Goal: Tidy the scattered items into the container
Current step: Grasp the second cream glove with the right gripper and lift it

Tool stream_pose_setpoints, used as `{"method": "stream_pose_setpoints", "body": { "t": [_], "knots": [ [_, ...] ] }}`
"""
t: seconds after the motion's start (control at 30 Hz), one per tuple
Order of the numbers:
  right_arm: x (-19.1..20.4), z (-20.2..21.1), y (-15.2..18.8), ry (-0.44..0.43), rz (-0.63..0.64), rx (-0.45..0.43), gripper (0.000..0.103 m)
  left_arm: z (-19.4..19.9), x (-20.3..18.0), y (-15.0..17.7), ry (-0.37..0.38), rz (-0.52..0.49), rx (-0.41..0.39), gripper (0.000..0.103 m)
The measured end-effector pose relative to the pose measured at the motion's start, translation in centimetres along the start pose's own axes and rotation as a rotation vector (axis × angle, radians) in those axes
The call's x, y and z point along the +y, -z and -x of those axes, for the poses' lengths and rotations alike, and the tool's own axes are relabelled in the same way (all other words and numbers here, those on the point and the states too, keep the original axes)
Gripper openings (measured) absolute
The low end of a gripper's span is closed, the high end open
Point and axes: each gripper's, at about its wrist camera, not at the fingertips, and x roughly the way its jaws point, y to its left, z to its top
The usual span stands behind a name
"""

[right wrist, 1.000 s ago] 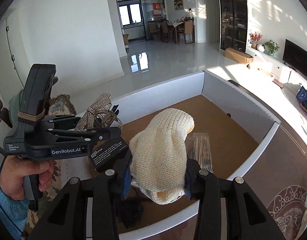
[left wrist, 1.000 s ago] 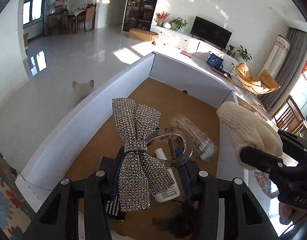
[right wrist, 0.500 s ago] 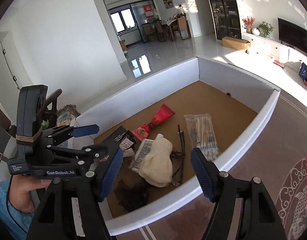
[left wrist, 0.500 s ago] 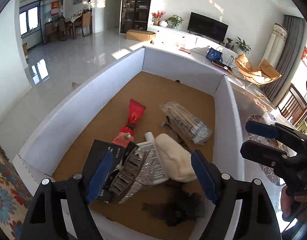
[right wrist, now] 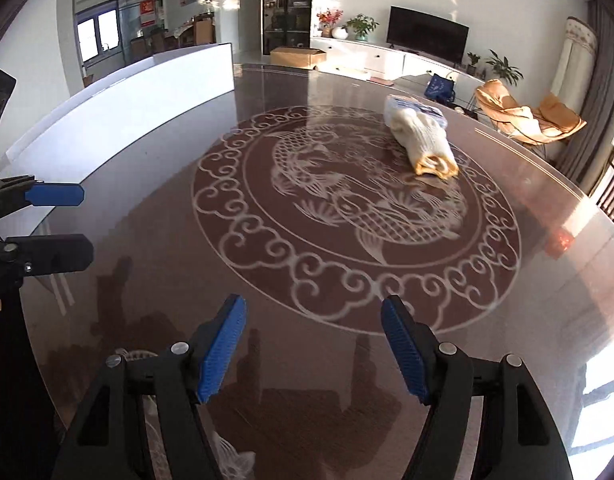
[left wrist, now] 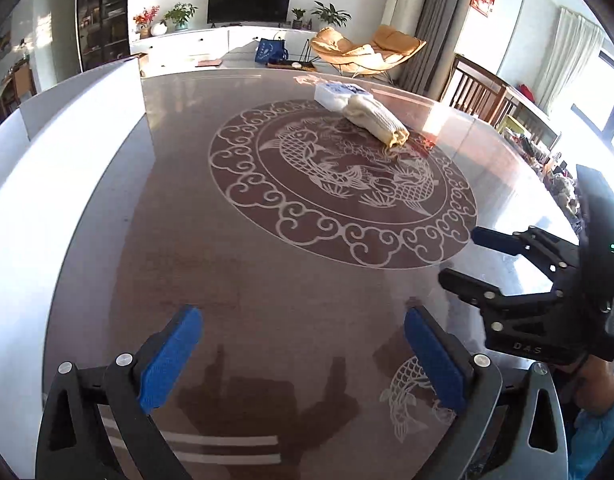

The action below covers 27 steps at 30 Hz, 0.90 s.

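While a knit glove [left wrist: 376, 121] lies upper centre on the tabletop [left wrist: 291, 280], left gripper [left wrist: 303, 344] jaws have just opened wide, empty; right gripper [right wrist: 313, 344] jaws gape empty.

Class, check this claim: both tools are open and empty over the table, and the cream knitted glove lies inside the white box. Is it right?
Not quite. The glove lies on the table, outside the white box, resting against a white packet; the right wrist view shows it. Both the left tool and right tool are open and empty.

white box [left wrist: 59, 152] interior hidden
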Motion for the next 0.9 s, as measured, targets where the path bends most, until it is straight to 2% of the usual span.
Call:
{"method": "stream_pose_setpoints", "body": {
  "t": [0.1,0.27,0.43,0.6,0.9],
  "knots": [
    [-2.5,0.1,1.5,0.034,-0.044,0.001,0.071,-2.9,-1.5,-1.1,-0.024,-0.020,0.016,0.103],
    [-3.8,-0.8,1.7,0.018,-0.106,0.027,0.071,-5.9,-2.6,-2.8,-0.103,-0.089,0.038,0.103],
    [-4.9,-2.1,0.5,0.030,-0.130,0.042,0.086,-6.8,-1.4,-3.8,-0.093,-0.100,0.010,0.103],
    [-6.5,-5.1,-2.5,0.029,-0.136,0.060,0.100,-7.9,-1.1,-5.2,-0.090,-0.107,0.010,0.103],
    [-8.5,-12.7,-11.4,-0.020,-0.068,0.063,0.102,-8.1,-1.3,-5.3,-0.104,-0.104,0.004,0.103]
  ]
}}
